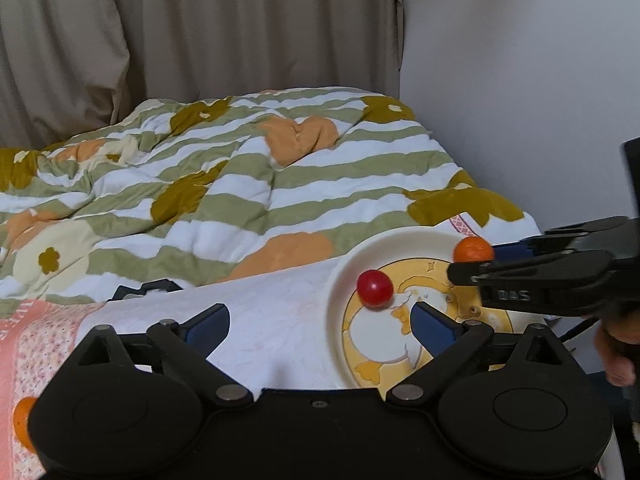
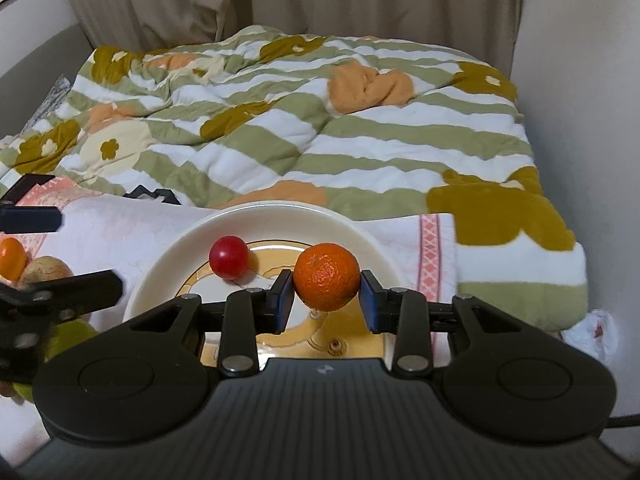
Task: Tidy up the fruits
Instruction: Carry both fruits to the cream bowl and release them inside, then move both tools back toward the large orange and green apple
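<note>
Heads up, fruit pile at your left [image 2: 24, 268] half hidden behind left gripper [image 1: 320, 320], so can't tell what's what there. Plate [image 2: 180, 252] cut off by your right gripper [image 2: 326, 300]. Its jaws sit narrowly apart around mandarin [image 2: 327, 276], left pad touching, small gap on right side; firm grip unclear. Mandarin sits over plate beside red fruit [image 2: 229, 257]. Left jaws spread wide, nothing between.
</note>
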A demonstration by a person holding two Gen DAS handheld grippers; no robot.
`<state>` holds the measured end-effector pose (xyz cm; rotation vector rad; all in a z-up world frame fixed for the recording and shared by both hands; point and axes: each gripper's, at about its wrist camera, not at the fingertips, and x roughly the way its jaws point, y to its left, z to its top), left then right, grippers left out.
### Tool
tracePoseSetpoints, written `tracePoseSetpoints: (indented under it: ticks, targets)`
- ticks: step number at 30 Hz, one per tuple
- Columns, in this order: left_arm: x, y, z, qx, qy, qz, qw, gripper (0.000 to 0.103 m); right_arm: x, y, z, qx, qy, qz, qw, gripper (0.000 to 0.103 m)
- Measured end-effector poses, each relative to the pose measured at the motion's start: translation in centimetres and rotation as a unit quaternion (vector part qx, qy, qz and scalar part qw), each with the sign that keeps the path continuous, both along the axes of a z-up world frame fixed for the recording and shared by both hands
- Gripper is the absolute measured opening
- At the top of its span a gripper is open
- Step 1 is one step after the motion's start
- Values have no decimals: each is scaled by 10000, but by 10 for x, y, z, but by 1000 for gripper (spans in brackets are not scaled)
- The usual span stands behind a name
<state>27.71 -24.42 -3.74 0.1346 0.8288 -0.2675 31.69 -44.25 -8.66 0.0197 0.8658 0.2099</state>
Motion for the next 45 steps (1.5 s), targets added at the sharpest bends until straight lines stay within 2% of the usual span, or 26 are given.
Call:
tracePoseSetpoints:
  ticks: [4, 8, 10, 11, 12, 23, 29, 38, 45]
  targets:
    - [-1, 6, -1, -44, 21, 78, 10000, 99, 10, 6, -16, -43, 69, 83, 9999, 50]
    - [-3, 10, -2, -126, 52, 102, 9999, 99, 11, 9, -18, -25, 24, 133, 9999, 52]
    - [-6, 11, 0, -133, 33, 100, 9999, 99, 7, 10, -13, -70, -114, 164, 9998, 71]
    - [-7, 11, 1, -132, 15, 109, 9999, 99, 4, 11, -10, -113, -204, 156, 9996, 91]
    - [-9, 11, 2, -131, 0, 119, 9998, 99, 1, 11, -7, -164, -302, 130, 9993, 103]
    - [-38, 20, 28, -204, -281, 321, 9989, 99, -30, 9, 29, -154, -471, 106, 9987, 103]
    - [-76, 34, 54, -394, -712, 603, 9949, 99, -65, 13, 60, -34, -549, 188, 9983, 103]
    - [-131, 84, 91, -337, -1043, 1171, 9871, 99, -118, 45, 99, -123, -802, 388, 9959, 103]
    - [-168, 140, 95, -236, -1200, 1472, 9815, 100, -158, 78, 107, -135, -827, 338, 9959, 103]
